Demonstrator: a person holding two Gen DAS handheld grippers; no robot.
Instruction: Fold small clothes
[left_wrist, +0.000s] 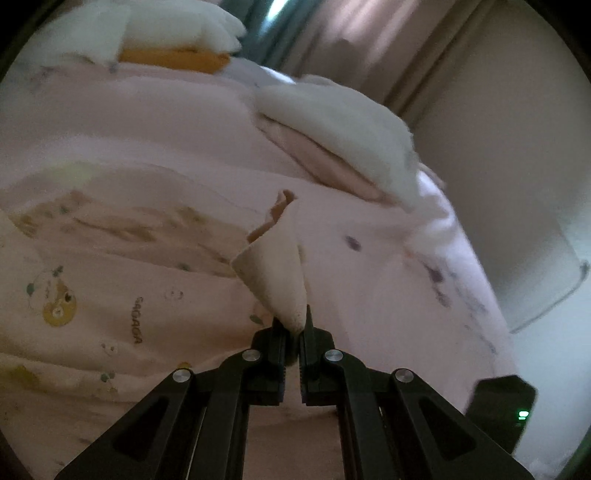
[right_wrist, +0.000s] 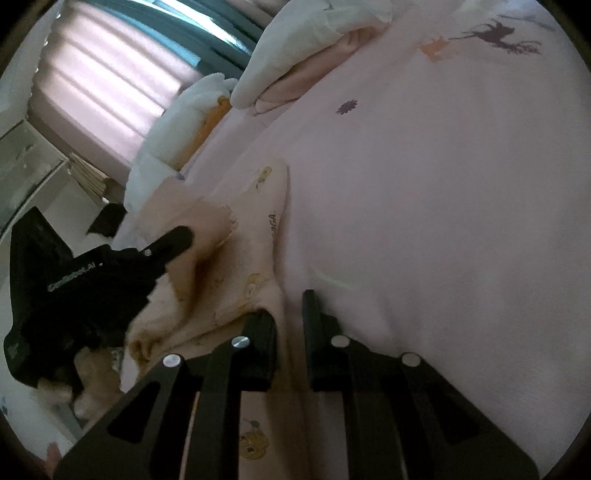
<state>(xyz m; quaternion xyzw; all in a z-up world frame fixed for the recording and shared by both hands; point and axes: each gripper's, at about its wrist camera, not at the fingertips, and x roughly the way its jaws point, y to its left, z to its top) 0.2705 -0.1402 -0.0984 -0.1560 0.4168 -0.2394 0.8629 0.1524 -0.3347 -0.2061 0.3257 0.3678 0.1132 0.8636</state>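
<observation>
A small cream-pink garment (left_wrist: 110, 295) printed with yellow bears lies spread on the pink bed sheet (left_wrist: 369, 258). My left gripper (left_wrist: 293, 321) is shut on a fold of the garment (left_wrist: 275, 269), which stands up as a cone from its tips. In the right wrist view the same garment (right_wrist: 251, 236) lies bunched at the left, with the left gripper (right_wrist: 181, 236) over it and a brown lining showing. My right gripper (right_wrist: 290, 314) sits low at the garment's right edge. Its jaws stand close together, with a strip of that edge pinched between them.
White pillows or folded quilts (left_wrist: 351, 125) (right_wrist: 306, 48) lie at the far end of the bed, one with an orange edge (left_wrist: 173, 59). Curtains (right_wrist: 99, 85) hang behind. A stack of books (right_wrist: 88, 177) stands beside the bed. A black device with a green light (left_wrist: 502, 406) is at lower right.
</observation>
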